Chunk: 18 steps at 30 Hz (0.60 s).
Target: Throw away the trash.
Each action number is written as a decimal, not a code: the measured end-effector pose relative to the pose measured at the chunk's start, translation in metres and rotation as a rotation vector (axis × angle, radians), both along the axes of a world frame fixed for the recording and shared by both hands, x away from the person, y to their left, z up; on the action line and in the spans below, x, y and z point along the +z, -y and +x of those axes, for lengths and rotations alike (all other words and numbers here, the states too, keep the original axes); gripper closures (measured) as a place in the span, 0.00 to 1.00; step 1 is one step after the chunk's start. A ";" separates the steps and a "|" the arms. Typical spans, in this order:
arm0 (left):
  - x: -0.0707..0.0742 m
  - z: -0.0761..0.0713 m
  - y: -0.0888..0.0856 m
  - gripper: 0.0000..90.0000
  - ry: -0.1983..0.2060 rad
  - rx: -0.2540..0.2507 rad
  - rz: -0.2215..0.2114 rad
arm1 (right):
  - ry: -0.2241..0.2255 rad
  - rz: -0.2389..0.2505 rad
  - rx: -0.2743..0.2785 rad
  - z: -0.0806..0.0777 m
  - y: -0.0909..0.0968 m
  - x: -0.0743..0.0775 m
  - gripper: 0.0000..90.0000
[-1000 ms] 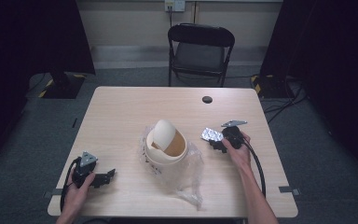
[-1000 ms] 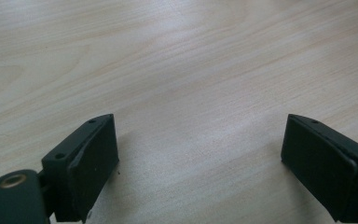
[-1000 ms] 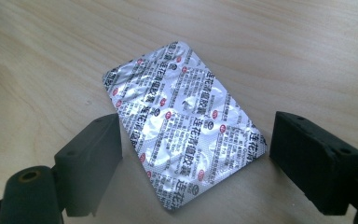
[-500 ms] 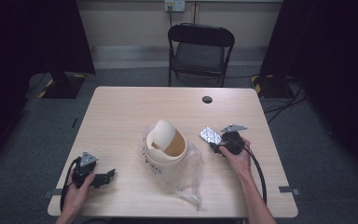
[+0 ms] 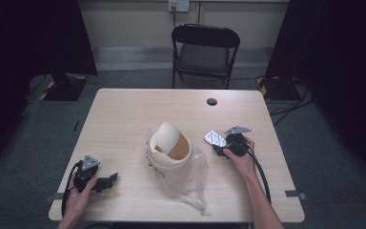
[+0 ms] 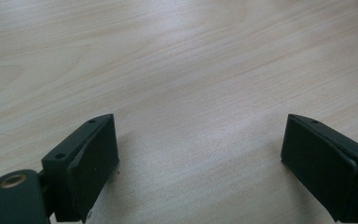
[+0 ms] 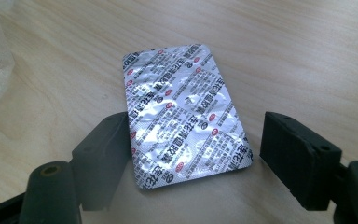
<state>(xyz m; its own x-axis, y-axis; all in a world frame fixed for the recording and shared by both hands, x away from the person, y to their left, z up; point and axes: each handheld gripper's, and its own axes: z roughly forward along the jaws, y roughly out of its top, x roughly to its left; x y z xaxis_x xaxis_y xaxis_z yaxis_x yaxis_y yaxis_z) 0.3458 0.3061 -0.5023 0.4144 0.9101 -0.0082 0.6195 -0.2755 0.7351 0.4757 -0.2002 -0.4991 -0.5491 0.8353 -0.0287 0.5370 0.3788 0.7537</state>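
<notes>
Silver foil blister pack (image 7: pixel 185 111) lay flat near the tabletop's right edge, its long axis running away between your right gripper (image 7: pixel 193 161), whose parted jaws had just been reopening, unclamped.

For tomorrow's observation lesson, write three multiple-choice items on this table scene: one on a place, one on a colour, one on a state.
1. Where does the blister pack lie?
A. between the right tool's jaws
B. inside the cup
C. on the chair

2. What colour is the pack's foil?
A. green
B. silver
C. yellow

3. How do the left tool's jaws stand?
A. shut on the pack
B. shut on nothing
C. open over bare table

Key: 1 A, it lies flat on the table within the right tool. 2 B, shiny silver with red print. 3 C, the left tool gapes over wood.
</notes>
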 end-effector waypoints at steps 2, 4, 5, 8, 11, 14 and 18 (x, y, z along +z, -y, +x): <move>0.000 0.000 0.000 0.12 0.000 0.000 0.000 | -0.008 0.003 -0.002 0.001 0.000 0.000 0.27; 0.000 0.000 0.000 0.12 0.000 0.001 0.000 | -0.029 0.016 0.002 0.004 -0.001 0.000 0.27; 0.000 0.000 0.000 0.11 0.000 0.000 -0.001 | -0.032 0.003 -0.001 0.005 -0.003 0.001 0.28; 0.000 0.000 0.000 0.12 0.000 0.000 -0.001 | -0.046 0.003 -0.004 0.008 -0.006 0.004 0.37; 0.000 0.000 0.000 0.11 0.000 0.000 0.000 | -0.065 0.037 -0.009 0.008 -0.002 0.005 0.38; 0.000 0.000 0.000 0.11 0.000 0.001 0.000 | -0.074 0.071 -0.015 0.006 0.003 0.007 0.38; 0.000 0.000 0.000 0.11 0.000 0.000 0.000 | -0.060 0.087 -0.005 0.001 0.005 0.014 0.38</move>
